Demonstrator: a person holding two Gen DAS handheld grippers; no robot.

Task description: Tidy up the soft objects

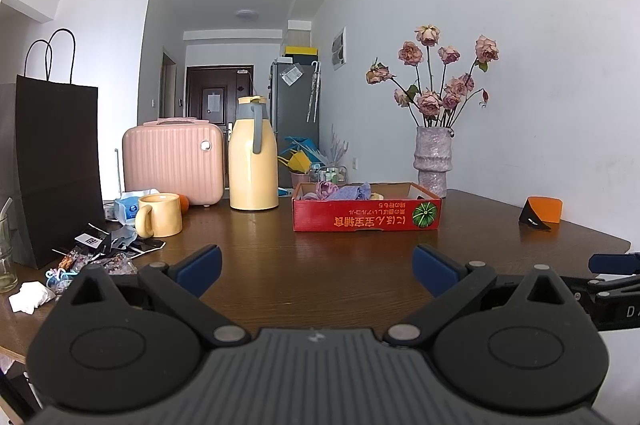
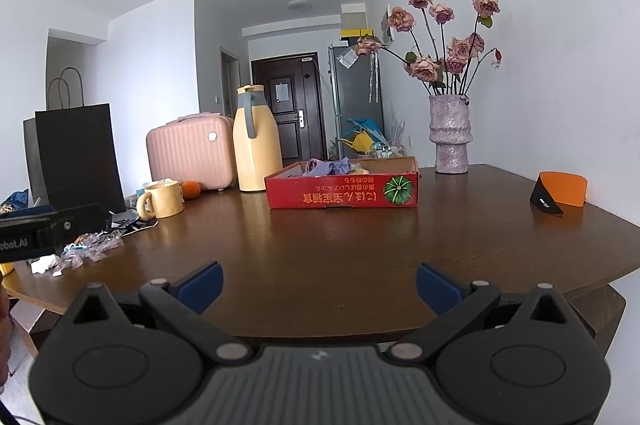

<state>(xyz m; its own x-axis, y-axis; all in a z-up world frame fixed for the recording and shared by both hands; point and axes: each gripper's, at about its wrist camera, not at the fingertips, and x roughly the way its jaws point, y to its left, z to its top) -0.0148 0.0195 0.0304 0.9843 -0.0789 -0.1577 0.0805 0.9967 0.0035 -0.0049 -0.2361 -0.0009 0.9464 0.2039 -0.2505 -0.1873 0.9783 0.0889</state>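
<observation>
A shallow red cardboard box (image 1: 366, 217) stands on the brown table (image 1: 320, 265), ahead of both grippers; it also shows in the right wrist view (image 2: 342, 193). Soft cloth pieces in purple and pink (image 1: 340, 191) lie inside it, also seen from the right wrist (image 2: 330, 167). My left gripper (image 1: 317, 271) is open and empty, held low over the table's near part. My right gripper (image 2: 319, 287) is open and empty over the table's near edge. The right gripper's body shows at the right edge of the left wrist view (image 1: 612, 285).
A yellow thermos (image 1: 253, 155), pink case (image 1: 173, 161), yellow mug (image 1: 159, 215) and black paper bag (image 1: 52, 169) stand at the left, with wrappers and tissue (image 1: 30, 297) in front. A vase of roses (image 1: 434, 161) and an orange-black object (image 1: 542, 211) stand at the right.
</observation>
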